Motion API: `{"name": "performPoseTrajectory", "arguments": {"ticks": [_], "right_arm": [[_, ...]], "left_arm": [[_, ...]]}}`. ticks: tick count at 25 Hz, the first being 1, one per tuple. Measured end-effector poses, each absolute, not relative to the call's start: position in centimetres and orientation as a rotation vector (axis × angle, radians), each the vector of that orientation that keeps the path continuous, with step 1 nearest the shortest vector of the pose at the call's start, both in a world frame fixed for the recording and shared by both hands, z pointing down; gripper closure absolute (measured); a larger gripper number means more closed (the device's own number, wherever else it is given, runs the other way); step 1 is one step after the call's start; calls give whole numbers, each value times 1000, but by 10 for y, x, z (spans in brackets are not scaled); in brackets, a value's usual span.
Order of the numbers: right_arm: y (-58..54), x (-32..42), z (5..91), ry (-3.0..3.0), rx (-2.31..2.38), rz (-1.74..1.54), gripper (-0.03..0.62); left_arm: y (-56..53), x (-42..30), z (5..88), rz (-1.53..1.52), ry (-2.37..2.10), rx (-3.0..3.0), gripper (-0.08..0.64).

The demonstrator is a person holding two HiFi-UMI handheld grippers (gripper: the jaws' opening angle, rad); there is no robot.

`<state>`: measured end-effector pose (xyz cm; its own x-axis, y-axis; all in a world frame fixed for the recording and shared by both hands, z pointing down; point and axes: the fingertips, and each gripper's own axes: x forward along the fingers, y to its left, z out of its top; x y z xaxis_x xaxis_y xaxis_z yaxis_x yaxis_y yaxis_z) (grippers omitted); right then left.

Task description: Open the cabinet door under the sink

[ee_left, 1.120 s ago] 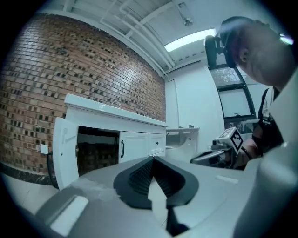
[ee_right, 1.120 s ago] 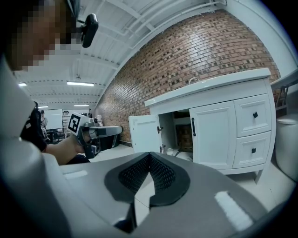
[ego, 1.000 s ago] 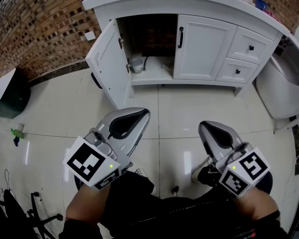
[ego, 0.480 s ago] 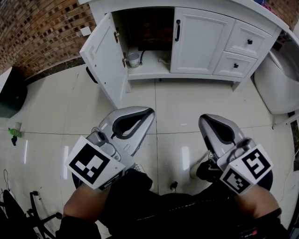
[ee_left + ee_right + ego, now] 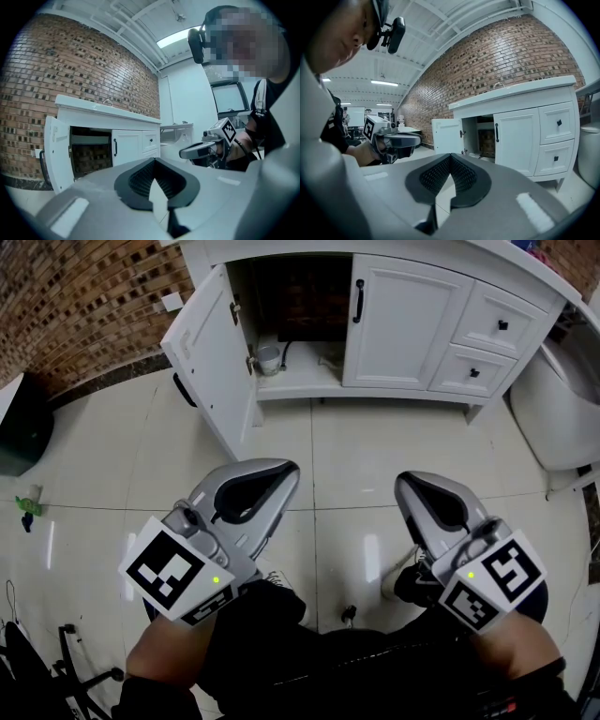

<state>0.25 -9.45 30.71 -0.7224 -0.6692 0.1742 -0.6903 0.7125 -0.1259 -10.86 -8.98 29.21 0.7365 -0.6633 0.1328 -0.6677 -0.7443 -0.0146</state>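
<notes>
- Left tongs (image 5: 281, 474): we hold them shut and empty, low over the floor (image 5: 356, 451); barely shifted in the last second.
- Right tongs (image 5: 410, 488): likewise shut, empty, unmoved.
- Cabinet door (image 5: 204, 348): well apart from both tongs, left leaf swung wide as before, interior (image 5: 302, 301) exposed. We judge the opening done.

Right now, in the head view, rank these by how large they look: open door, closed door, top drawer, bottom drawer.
Largest: open door and closed door. They look alike in area, and the open one is nearer and angled, so I leave them unranked.
Next: top drawer.
Smallest: bottom drawer, by a little.
</notes>
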Motion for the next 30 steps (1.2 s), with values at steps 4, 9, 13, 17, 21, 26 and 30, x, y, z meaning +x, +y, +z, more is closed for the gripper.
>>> {"name": "performPoseTrajectory", "arguments": {"ticks": [4, 9, 13, 17, 21, 26, 30], "right_arm": [[-94, 0, 308, -2795, 1099, 272, 584], [-93, -2, 306, -2799, 1089, 260, 584], [-91, -2, 305, -2802, 1090, 252, 584], [-91, -2, 304, -2804, 1089, 244, 584], [-91, -2, 304, -2805, 1085, 241, 584], [-91, -2, 305, -2800, 1085, 244, 585], [-91, -3, 304, -2801, 1084, 243, 584]], "left_arm": [[-91, -111, 294, 201, -1113, 2885, 555], [-92, -113, 296, 201, -1114, 2878, 555], [-91, -115, 296, 192, -1111, 2873, 555], [-92, -116, 296, 189, -1112, 2867, 555], [-92, -116, 296, 190, -1109, 2868, 555], [-92, -117, 296, 188, -1112, 2867, 555], [-92, -118, 297, 192, -1112, 2862, 555]]}}
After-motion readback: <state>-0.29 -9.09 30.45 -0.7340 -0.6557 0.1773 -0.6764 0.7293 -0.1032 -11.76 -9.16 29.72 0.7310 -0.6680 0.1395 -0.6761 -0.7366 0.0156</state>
